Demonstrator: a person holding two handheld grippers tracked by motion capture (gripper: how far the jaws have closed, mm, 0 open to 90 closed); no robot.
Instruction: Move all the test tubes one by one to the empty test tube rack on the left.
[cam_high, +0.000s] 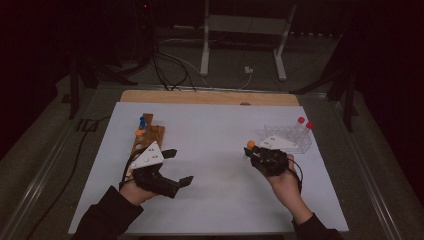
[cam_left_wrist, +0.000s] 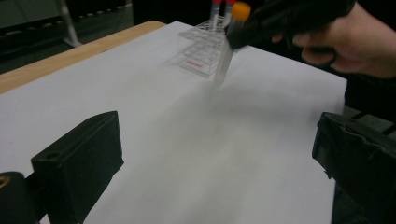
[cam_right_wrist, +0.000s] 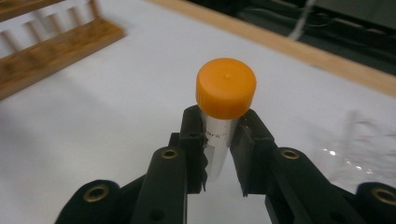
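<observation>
My right gripper (cam_high: 256, 154) is shut on a clear tube with an orange cap (cam_high: 251, 144), held upright just left of the clear plastic rack (cam_high: 292, 141). In the right gripper view the jaws (cam_right_wrist: 219, 140) clamp the tube's body just below the orange cap (cam_right_wrist: 226, 87). Two red-capped tubes (cam_high: 305, 122) stand in the clear rack. My left gripper (cam_high: 179, 166) hovers open and holds nothing, beside the wooden rack (cam_high: 150, 136). From the left gripper view, its own wide-apart jaws (cam_left_wrist: 217, 130) face the held tube (cam_left_wrist: 224, 58) and the clear rack (cam_left_wrist: 198, 49).
The wooden rack holds a blue-capped tube (cam_high: 143, 121) and an orange-capped one (cam_high: 139, 133). A white sheet (cam_high: 215, 190) covers the table; the wooden table edge (cam_high: 210, 97) shows at the far side. Cables and a metal stand lie on the floor beyond.
</observation>
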